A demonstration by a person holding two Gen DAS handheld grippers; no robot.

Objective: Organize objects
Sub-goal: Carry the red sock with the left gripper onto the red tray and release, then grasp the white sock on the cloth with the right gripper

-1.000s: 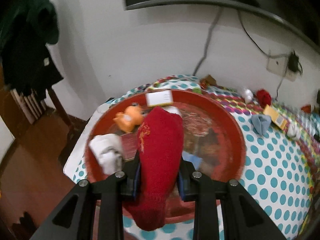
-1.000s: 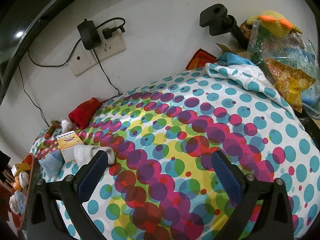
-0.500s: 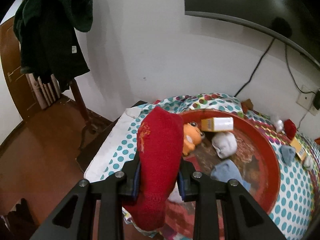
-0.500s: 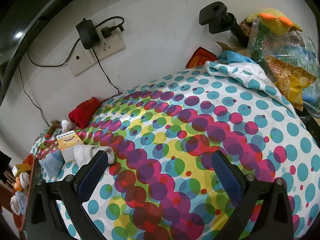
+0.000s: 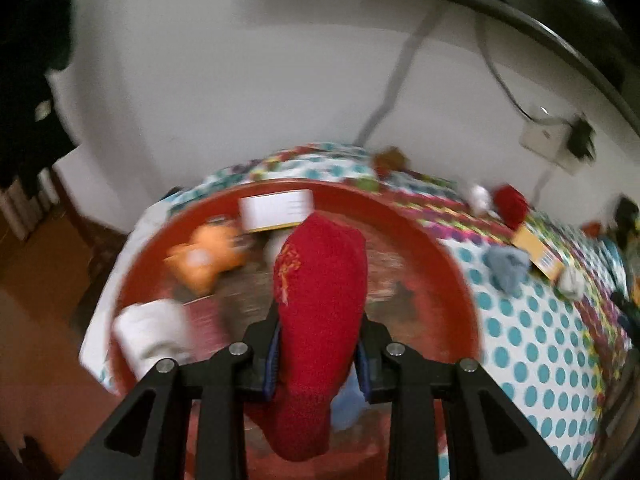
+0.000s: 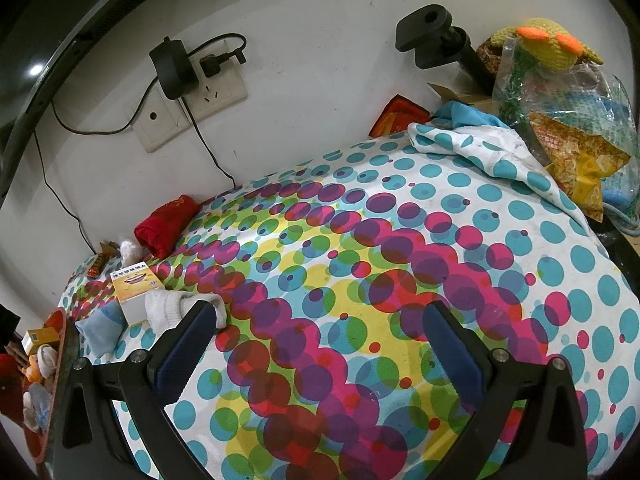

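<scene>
Left wrist view: the left gripper (image 5: 318, 354) is clenched on a red sock (image 5: 320, 300), whose long axis runs straight ahead between the jaws, toe forward and cuff hanging below. It hangs over the red tray (image 5: 452, 276), which lies directly beneath and ahead, so by my reading only a drop remains. In the blurred tray I count one orange toy (image 5: 206, 258), one white box (image 5: 276, 210) and one white sock (image 5: 150, 332).

Right wrist view: the right gripper (image 6: 318, 344) is spread wide and holds nothing, above the dotted tabletop (image 6: 360, 240). Ahead and to its left lie one red sock (image 6: 166, 224), one yellow box (image 6: 134, 286), one white sock (image 6: 180, 308) just beside its left finger, and one blue sock (image 6: 104, 326).
</scene>
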